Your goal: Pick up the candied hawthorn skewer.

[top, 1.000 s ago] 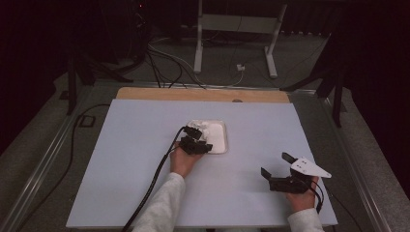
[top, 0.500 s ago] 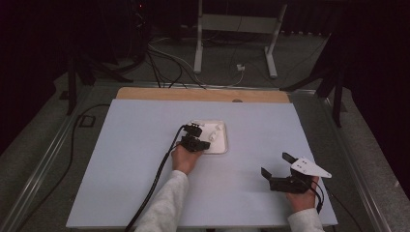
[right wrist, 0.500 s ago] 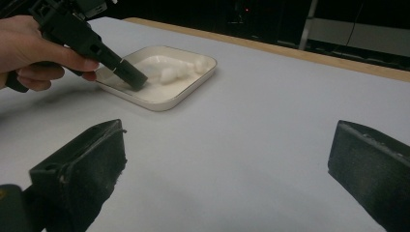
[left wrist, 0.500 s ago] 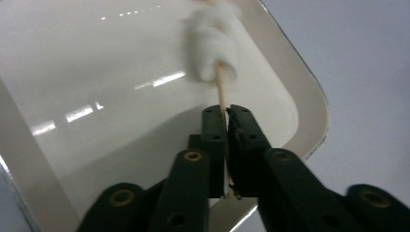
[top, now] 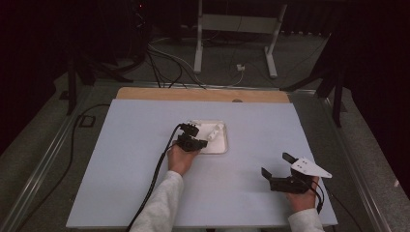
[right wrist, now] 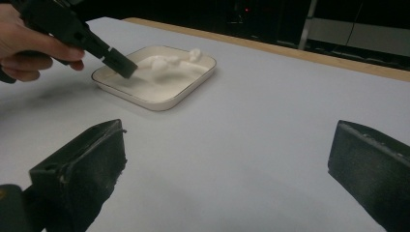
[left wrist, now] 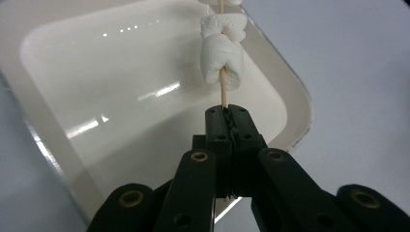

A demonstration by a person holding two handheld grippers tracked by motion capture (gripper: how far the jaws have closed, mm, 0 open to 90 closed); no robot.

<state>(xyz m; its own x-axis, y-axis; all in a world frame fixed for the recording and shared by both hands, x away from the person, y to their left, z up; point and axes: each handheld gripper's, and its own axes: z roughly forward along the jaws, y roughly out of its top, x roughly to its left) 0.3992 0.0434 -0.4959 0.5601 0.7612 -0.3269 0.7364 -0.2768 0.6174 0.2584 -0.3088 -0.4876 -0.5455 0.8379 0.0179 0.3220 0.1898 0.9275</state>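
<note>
A pale blue table (top: 121, 159) is seen from the high view, with a white square dish (top: 218, 145) near its middle and both hands entering from the near edge. The left gripper (top: 199, 143) is held at the dish's near-left rim; the right gripper (top: 276, 166) is parked well apart, toward the table's near-right corner.

In the left gripper view the dish (left wrist: 121, 72) lies directly under and ahead of the jaws. A thin wooden skewer (left wrist: 224, 94) is clamped at its near end between the closed jaws of the left gripper (left wrist: 229, 118) — the jaws have just been closing, and the stick is now between them. The skewer runs straight away from the jaws, in line with them, out over the dish's far rim. White marshmallow pieces (left wrist: 221, 55) are threaded on it just beyond the fingertips.

The right gripper (right wrist: 227, 159) has its jaws standing wide apart, with nothing between them — it faces the dish (right wrist: 193, 92) from a distance.

The left hand is judged the nearer and the only one engaged; a lift along the skewer's own axis would seem the natural next move.
</note>
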